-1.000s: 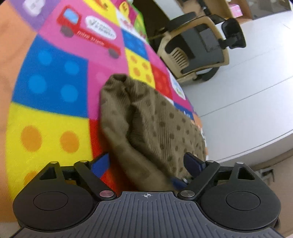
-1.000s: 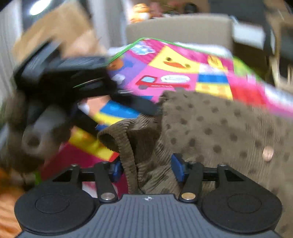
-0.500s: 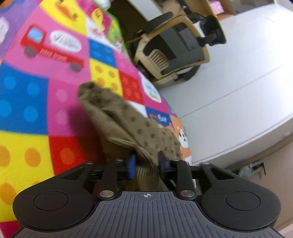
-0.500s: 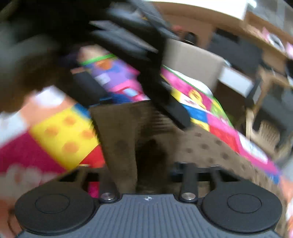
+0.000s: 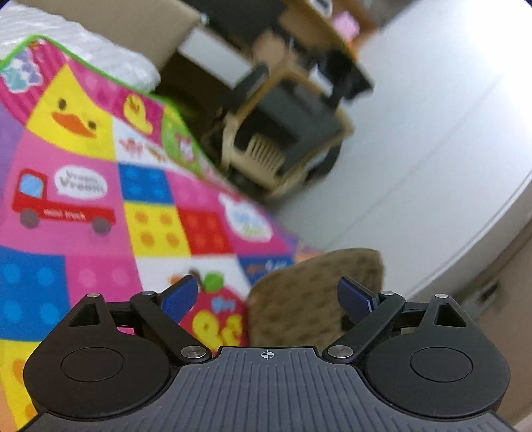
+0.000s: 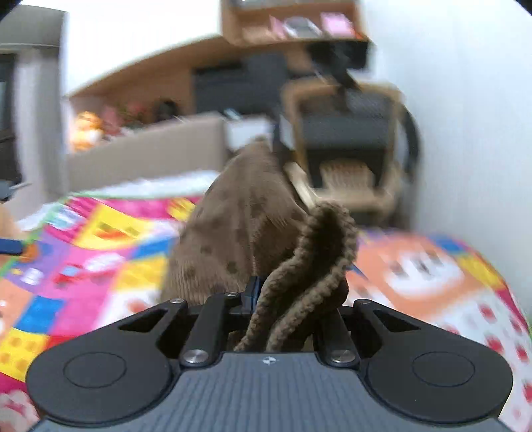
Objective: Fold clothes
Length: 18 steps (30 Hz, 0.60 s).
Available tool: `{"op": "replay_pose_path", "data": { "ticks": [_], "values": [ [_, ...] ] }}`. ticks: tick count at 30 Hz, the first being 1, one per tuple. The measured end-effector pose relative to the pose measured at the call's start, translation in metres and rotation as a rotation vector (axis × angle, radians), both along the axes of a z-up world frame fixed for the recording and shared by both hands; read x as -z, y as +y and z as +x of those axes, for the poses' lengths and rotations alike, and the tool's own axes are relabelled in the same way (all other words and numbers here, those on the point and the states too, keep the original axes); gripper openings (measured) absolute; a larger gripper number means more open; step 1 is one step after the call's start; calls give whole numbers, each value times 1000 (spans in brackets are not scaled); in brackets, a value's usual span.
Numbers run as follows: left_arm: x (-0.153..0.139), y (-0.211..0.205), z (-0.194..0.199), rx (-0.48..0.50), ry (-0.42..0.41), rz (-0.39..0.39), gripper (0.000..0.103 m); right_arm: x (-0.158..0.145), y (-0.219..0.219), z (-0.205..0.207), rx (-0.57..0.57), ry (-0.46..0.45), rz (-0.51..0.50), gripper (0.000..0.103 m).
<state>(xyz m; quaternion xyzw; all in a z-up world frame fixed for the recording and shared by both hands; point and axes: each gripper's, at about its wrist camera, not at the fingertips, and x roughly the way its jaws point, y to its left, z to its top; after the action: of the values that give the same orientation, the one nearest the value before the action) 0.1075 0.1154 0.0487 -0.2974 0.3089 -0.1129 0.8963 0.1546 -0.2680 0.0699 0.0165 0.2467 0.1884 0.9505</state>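
- The play mat (image 5: 99,199) fills most of both views, a bright patchwork of pink, yellow, blue and red squares with a green edge, printed with a duck face, a red mini truck and brick-stud patterns; in the right wrist view the mat (image 6: 99,239) is blurred
- Beyond the mat's far edge a tan-framed chair with dark padding (image 5: 286,133) stands on the pale floor (image 5: 415,166); the right wrist view shows the same chair (image 6: 345,139) behind the garment, with a wooden desk and shelf (image 6: 292,26) further back
- The brown dotted corduroy garment (image 6: 239,219) rises in a bunched heap from the right tool, its ribbed hem (image 6: 319,252) curling over just above the jaws
- In the left wrist view a rounded fold of the garment (image 5: 309,299) lies on the mat between the fingers, nearer the right-hand one, and whether it touches either cannot be told
- The right tool (image 6: 289,299) is pressed together, pinching the ribbed hem of the garment between its jaws
- The left tool (image 5: 271,297) is spread wide, its blue pads (image 5: 178,295) well apart and gripping nothing
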Motion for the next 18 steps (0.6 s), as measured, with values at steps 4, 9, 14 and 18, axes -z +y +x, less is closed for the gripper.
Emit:
{"op": "replay_pose_path", "data": {
  "ticks": [4,9,14,18],
  "values": [
    [17,-46,28,103,70,60,95,29,-28,17,45,132,1,14],
    [37,-98,56,215,114,74,95,38,-32,22,47,123,0,15],
    [71,-125,75,264,193,40,95,11,-44,14,92,-29,-43,59],
    [103,-133,86,287,273,-49,95,24,-57,22,44,71,5,66]
  ]
}}
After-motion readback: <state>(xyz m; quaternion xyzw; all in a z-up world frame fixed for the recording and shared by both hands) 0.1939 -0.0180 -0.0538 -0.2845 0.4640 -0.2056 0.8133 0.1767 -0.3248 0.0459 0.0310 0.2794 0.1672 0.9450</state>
